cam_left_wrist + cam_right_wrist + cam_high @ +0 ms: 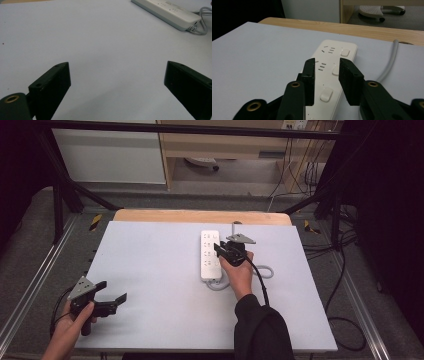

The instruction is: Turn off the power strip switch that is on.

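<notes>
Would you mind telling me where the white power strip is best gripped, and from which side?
Probably across its narrow width near the middle, coming straight down from above. The power strip lies flat on the table, long and slim, so its two long sides give parallel faces. Its cable leaves the near end, best avoided. The right gripper already hovers over it, jaws apart.

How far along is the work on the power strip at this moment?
Done: nothing is plugged into the power strip. In hand: the right gripper hovers over its switch buttons, jaws partly open, gripping nothing. Left: any plugging or moving; the left gripper rests open on the table, far from it.
</notes>
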The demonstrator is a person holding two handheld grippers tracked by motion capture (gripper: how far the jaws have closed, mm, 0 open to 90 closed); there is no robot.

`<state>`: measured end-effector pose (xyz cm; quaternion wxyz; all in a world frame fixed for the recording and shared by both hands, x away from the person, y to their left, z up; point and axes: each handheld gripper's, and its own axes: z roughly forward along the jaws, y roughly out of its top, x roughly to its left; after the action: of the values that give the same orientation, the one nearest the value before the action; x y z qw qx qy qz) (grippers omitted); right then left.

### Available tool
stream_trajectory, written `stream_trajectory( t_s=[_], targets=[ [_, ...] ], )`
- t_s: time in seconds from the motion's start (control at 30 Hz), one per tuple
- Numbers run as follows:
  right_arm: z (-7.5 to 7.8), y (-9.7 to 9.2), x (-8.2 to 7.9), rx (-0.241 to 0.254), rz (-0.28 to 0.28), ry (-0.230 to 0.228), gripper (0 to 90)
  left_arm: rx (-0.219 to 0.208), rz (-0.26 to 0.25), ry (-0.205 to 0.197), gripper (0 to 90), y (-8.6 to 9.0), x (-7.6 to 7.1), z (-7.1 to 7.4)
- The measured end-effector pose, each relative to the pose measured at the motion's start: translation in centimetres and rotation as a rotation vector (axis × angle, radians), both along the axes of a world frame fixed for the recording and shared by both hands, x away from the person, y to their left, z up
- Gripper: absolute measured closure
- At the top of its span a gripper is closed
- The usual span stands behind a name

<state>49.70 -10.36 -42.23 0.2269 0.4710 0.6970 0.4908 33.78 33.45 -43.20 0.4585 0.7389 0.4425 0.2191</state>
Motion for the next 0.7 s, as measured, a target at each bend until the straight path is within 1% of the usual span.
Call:
stream_trajectory(
  t_s=[0.03, 0.07, 0.1, 0.13, 0.17, 0.2, 0.23, 0.27, 0.37, 0.4, 0.53, 0.57, 0.6, 0.63, 0.67, 0.7],
  targets=[
    [0.2, 0.0, 0.0, 0.007, -0.002, -0.002, 61.2, 0.0, 0.0, 0.0, 6.9, 0.0, 0.0, 0.0],
    [0.2, 0.0, 0.0, 0.007, -0.002, -0.002, 61.2, 0.0, 0.0, 0.0, 6.9, 0.0, 0.0, 0.0],
    [0.3, -0.1, -0.1, 0.016, -0.002, -0.002, 55.3, 0.0, 0.001, 0.0, 6.9, 0.0, 0.0, 0.0],
    [0.3, -0.1, -0.1, 0.016, -0.002, -0.002, 55.3, 0.0, 0.001, 0.0, 6.9, 0.0, 0.0, 0.0],
    [0.6, -0.2, -0.1, 0.029, -0.003, -0.002, 49.8, 0.0, 0.001, 0.001, 6.9, 0.1, 0.0, 0.0],
    [0.6, -0.2, -0.1, 0.029, -0.003, -0.002, 49.8, -0.001, 0.0, 0.002, 6.9, 0.1, 0.0, 0.0],
    [0.8, -0.3, -0.1, 0.038, -0.003, -0.001, 45.0, -0.002, 0.0, 0.0, 6.9, 0.1, 0.0, 0.0],
    [0.8, -0.3, -0.1, 0.038, -0.003, -0.001, 45.0, 0.0, 0.0, 0.001, 6.9, 0.1, 0.0, 0.0],
    [1.2, -0.3, -0.3, 0.05, 0.006, 0.003, 37.0, 0.001, -0.002, 0.001, 6.9, 0.1, -0.1, 0.0],
    [1.2, -0.3, -0.3, 0.05, 0.006, 0.003, 37.0, 0.001, -0.002, 0.001, 6.9, 0.1, -0.1, 0.0],
    [1.7, -0.2, -0.5, 0.048, 0.013, 0.0, 29.2, 0.001, -0.001, 0.001, 6.9, 0.1, -0.1, 0.0],
    [1.9, -0.2, -0.6, 0.045, 0.014, -0.001, 24.4, -0.001, -0.001, 0.0, 6.9, 0.1, -0.1, 0.0],
    [1.9, -0.2, -0.6, 0.045, 0.014, -0.001, 24.4, -0.001, -0.002, 0.0, 6.9, 0.1, -0.1, 0.0],
    [2.1, -0.2, -0.7, 0.045, 0.013, 0.0, 20.1, 0.0, -0.003, 0.0, 6.9, 0.1, -0.1, 0.0],
    [2.1, -0.2, -0.7, 0.045, 0.013, 0.0, 20.1, 0.001, -0.003, 0.0, 6.9, 0.0, -0.1, 0.0],
    [2.3, -0.3, -0.9, 0.043, 0.013, 0.0, 16.1, 0.0, -0.004, 0.0, 6.9, 0.0, -0.1, 0.0]
  ],
)
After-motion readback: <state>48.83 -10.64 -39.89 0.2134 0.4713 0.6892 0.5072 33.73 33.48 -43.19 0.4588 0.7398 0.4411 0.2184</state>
